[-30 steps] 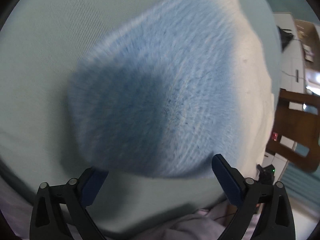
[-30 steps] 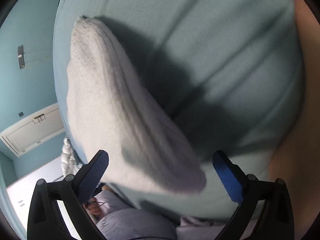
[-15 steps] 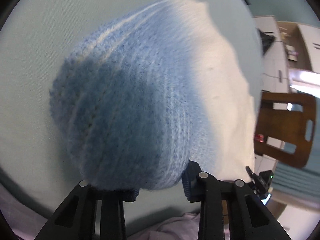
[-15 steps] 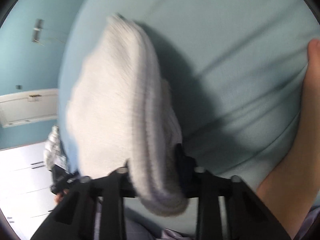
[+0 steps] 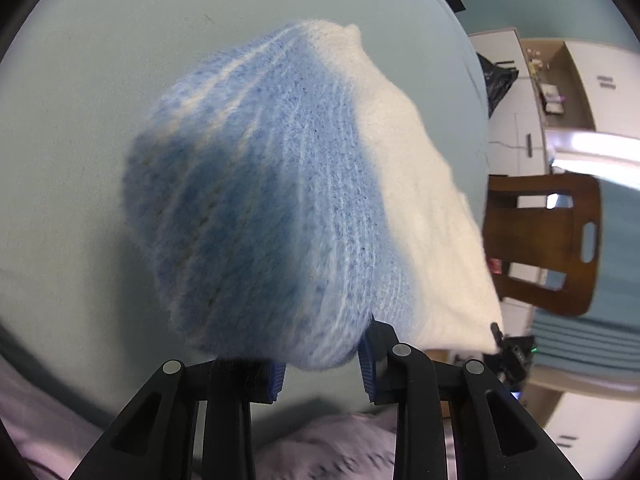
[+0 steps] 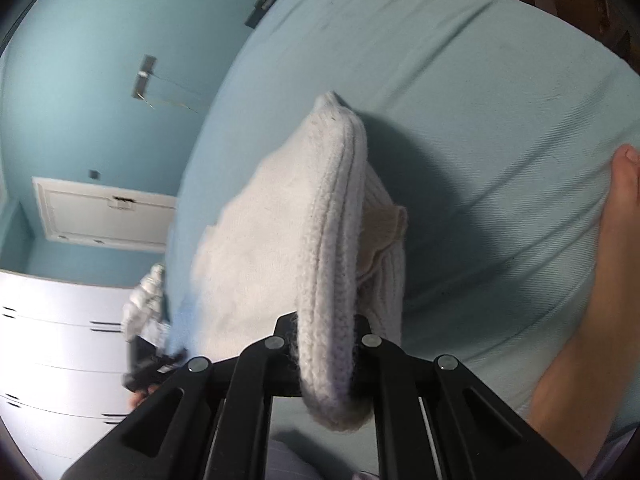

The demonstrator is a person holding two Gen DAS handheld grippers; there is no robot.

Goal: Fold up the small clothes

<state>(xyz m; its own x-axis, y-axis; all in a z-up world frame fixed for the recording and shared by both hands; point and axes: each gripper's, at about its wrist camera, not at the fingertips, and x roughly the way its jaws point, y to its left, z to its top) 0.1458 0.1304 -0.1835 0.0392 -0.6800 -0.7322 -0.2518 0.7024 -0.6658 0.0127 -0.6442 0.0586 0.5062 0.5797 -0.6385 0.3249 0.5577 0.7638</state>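
Nearest your left gripper a pale lilac cloth lies bunched below the black arms, and just above it the blue-padded fingers are drawn in narrow on the blue end of the knitted garment, which bulges out between and over them. That knit fills most of the left view, blue on the near side and cream on the far right side, raised above the pale teal bed that spreads behind it. Beyond the bed's right edge stand a brown wooden chair, white cabinets and a black bag. At your right gripper the fingers are clamped tight on the cream ribbed edge of the same garment, whose folded rim runs straight out from between them and rises to a point, hiding the finger pads. Your bare forearm lies along the right of that view, resting against the rumpled bed sheet. Off the bed's left edge you have white drawers near, then a white panelled door on the teal wall.
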